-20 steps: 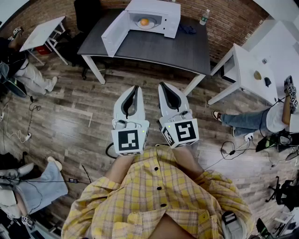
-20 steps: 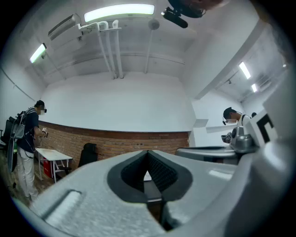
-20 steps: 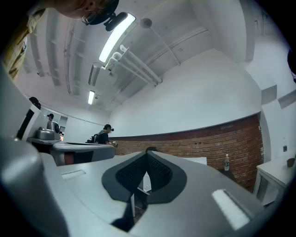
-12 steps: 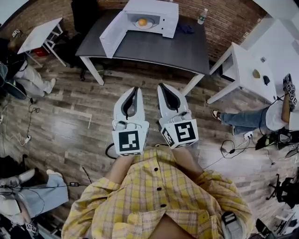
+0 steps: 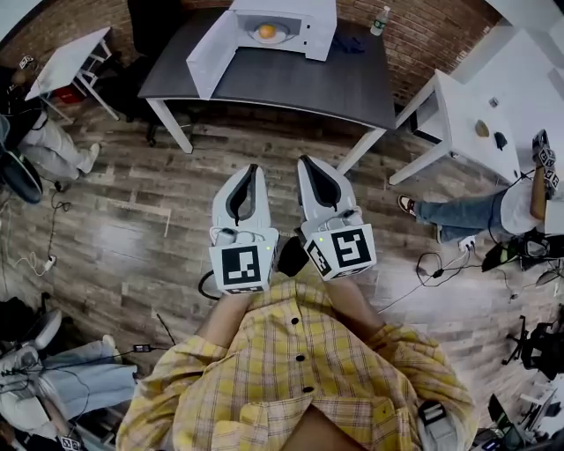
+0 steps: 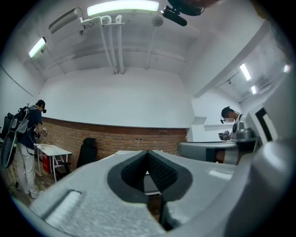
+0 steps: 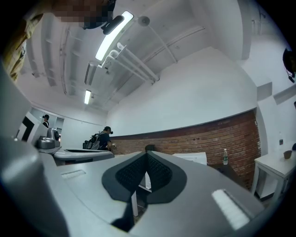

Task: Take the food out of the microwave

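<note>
Facing one microwave (image 5: pixel 295 19) holding one food (image 5: pixel 266 32), left claw (image 5: pixel 255 167) and right claw (image 5: pixel 304 160) sit closed, empty.

1. It was a lab-like recording room, not a home kitchen.
2. The microwave (image 5: pixel 282 26) stood on a plain dark table (image 5: pixel 300 84) by a brick wall (image 5: pixel 423 35).
3. Cables (image 5: pixel 434 272) trailed over the plank floor (image 5: pixel 132 220).
4. Another person (image 5: pixel 467 216) held a marker-cube gripper (image 5: pixel 545 163); tube lights (image 6: pixel 122 8) and bare pipes (image 6: pixel 115 46) ran overhead.

On dark table (image 5: pixel 300 84): microwave (image 5: pixel 284 25), bottle (image 5: pixel 378 21)
</note>
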A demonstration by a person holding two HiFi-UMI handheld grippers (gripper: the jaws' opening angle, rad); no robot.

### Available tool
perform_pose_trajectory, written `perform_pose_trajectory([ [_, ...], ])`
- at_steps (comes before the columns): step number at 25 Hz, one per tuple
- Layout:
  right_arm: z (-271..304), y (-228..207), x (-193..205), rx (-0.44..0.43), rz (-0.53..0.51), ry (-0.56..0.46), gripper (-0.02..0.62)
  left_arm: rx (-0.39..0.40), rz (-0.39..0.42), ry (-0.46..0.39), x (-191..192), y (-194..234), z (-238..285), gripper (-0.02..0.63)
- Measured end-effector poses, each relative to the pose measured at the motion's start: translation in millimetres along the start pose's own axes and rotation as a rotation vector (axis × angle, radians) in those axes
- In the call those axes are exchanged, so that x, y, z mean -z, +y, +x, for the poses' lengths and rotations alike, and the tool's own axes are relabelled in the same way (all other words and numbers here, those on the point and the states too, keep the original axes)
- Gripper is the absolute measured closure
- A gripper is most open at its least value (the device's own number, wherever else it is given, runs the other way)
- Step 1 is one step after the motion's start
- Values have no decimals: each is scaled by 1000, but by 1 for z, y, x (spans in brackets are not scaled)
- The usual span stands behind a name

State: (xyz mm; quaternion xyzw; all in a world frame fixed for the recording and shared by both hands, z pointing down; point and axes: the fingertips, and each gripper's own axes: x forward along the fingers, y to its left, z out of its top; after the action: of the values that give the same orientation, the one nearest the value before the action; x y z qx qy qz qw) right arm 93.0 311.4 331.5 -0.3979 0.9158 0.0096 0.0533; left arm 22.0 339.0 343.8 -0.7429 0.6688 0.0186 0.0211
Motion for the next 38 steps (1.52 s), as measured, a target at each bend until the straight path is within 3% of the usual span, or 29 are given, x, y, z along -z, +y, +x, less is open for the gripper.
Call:
perform_pose_trajectory([
  [4, 4, 0, 0, 2, -11, 2, 594, -5, -21, -29, -3, 4, 3, 607],
  [10, 31, -6, 14, 2, -26, 3, 594, -3, 6, -1, 12, 22, 24, 607],
  [20, 122, -36, 35, 15, -7, 19, 594, 18, 34, 37, 25, 63, 107, 607],
  [28, 194, -88, 35, 42, -18, 30, 594, 35, -7, 1, 16, 85, 198, 607],
  [38, 271, -159, 37, 65, 0, 39, 595, 72, 17, 48, 17, 96, 302, 607],
])
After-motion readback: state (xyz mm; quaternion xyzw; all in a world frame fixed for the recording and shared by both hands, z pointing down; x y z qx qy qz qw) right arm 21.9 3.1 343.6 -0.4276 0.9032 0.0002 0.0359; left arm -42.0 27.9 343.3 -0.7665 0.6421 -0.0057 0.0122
